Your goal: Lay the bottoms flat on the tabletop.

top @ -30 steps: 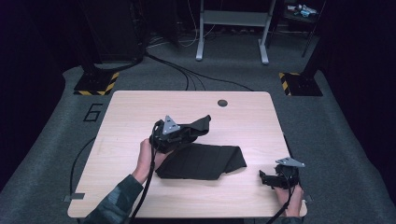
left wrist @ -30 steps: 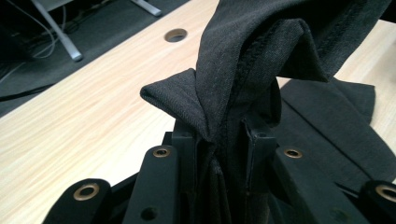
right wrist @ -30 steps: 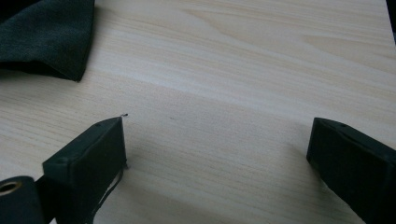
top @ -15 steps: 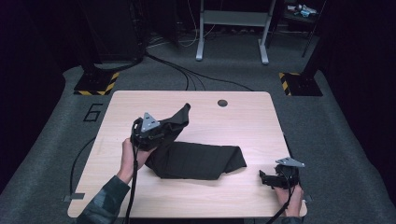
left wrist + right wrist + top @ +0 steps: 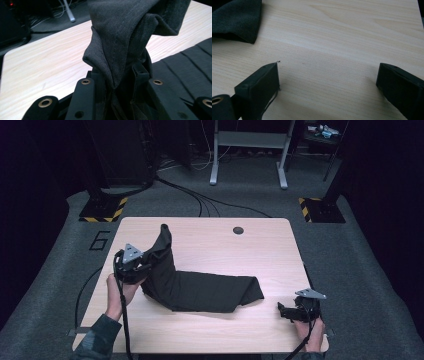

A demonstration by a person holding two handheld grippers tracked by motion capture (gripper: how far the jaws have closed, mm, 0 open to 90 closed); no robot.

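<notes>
Your left gripper (image 5: 131, 265) has its jaws clamped on a bunched fold of the dark cloth (image 5: 200, 290); in the left gripper view the fabric (image 5: 125, 45) is pinched between the two black jaws and rises above them in a creased peak, its weave fine and charcoal-grey with a line of stitching running down one fold. From that grip the cloth stands up off the desk (image 5: 210, 235) near its left edge — a narrow tail of it points up and away from you; the rest slopes down to the right and lies flat across the middle of the desk, a long dark band with soft ridges, ending in a blunt corner toward your right hand. Your left hand (image 5: 119, 290) holds the gripper from below, its cable trailing back over the near edge.

Your right gripper (image 5: 299, 310) rests at the near right corner of the desk, jaws wide apart with bare pale wood between them — nothing is held; in the right gripper view a corner of the cloth (image 5: 239, 20) lies at the upper left, well apart from the jaws.

Beyond the desk a round grommet hole (image 5: 238, 230) sits near the far edge; grey carpet (image 5: 360, 270) lies all around.
</notes>
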